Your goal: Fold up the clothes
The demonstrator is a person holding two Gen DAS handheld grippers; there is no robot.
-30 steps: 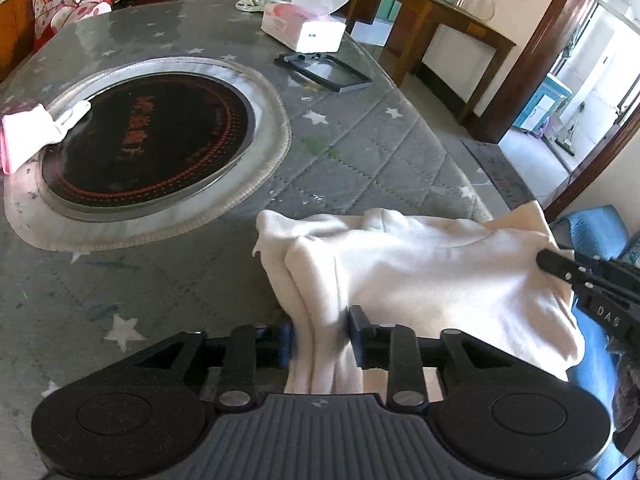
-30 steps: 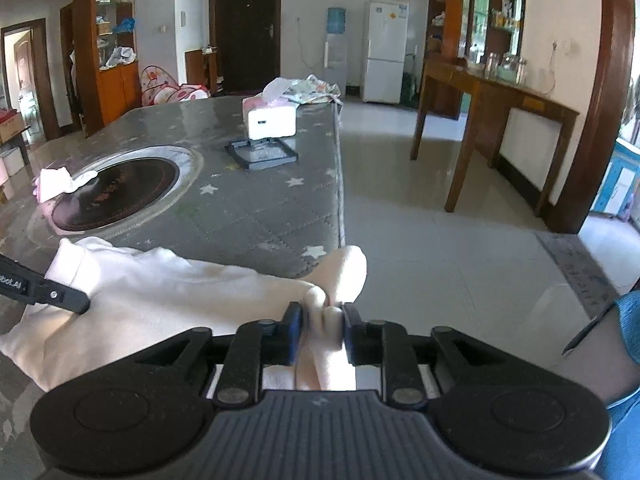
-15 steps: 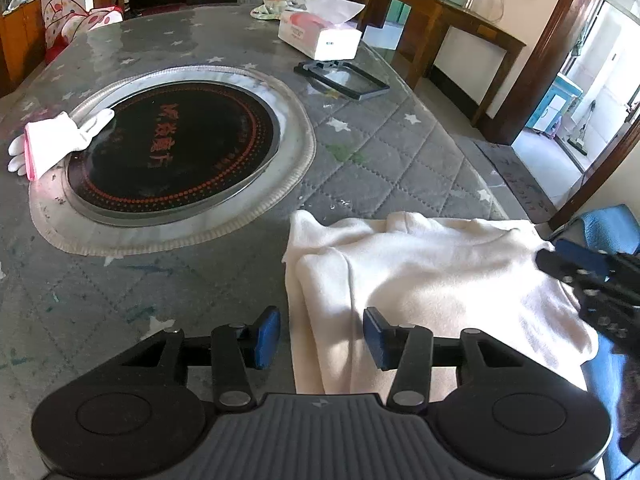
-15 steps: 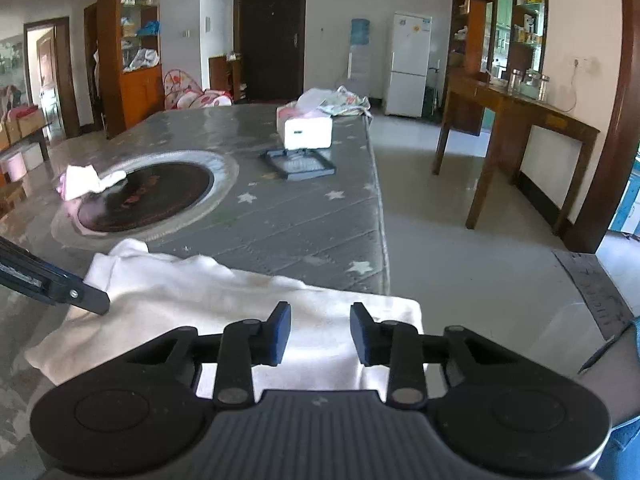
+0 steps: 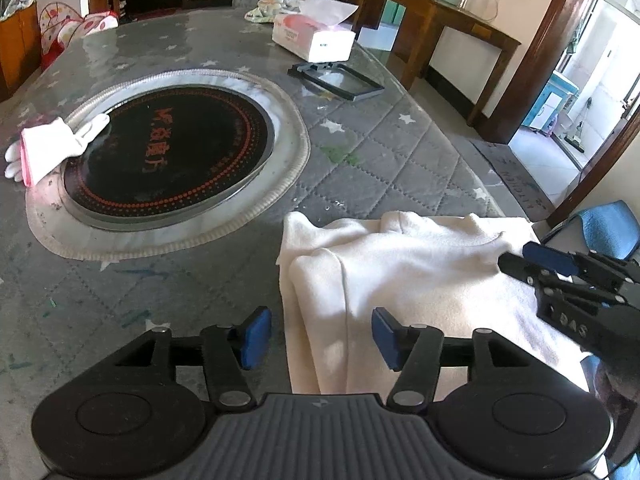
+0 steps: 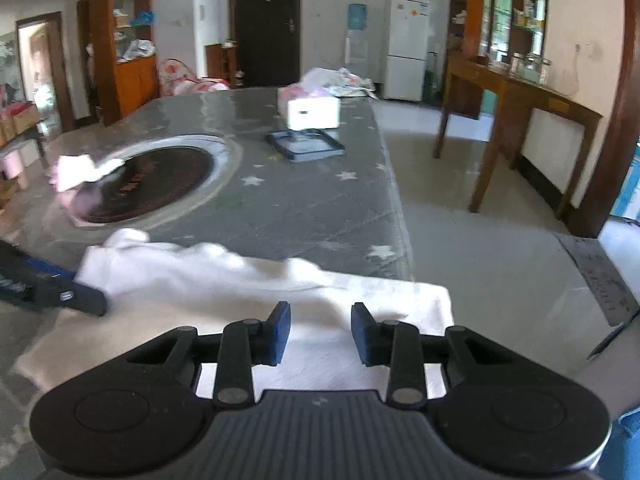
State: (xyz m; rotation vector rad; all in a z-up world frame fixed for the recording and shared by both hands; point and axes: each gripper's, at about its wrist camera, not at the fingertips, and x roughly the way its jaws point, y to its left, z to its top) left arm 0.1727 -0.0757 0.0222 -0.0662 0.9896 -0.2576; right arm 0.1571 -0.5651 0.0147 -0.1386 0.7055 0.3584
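A cream garment (image 5: 420,280) lies folded near the front right corner of the grey quilted table (image 5: 380,152). My left gripper (image 5: 320,336) hovers over the garment's left folded edge. Its jaws are opening and the blue pads stand apart from the cloth, gripping nothing. My right gripper (image 6: 321,332) is open above the garment's right end (image 6: 400,300), near the table edge, with its pads clear of the fabric. The right gripper's fingers (image 5: 520,266) come in from the right in the left wrist view. In the blurred right wrist view the left gripper's fingers (image 6: 80,300) show at the left.
A round black hotplate (image 5: 168,148) in a pale ring fills the table's middle, with a white glove (image 5: 48,148) at its left rim. Farther back lie a black frame (image 5: 336,80) and a tissue box (image 5: 312,36). A wooden side table (image 6: 520,96) stands across the floor.
Both grippers were shut on folds of the garment a second ago and have let go and opened. The cloth has dropped and now lies flat on the table.
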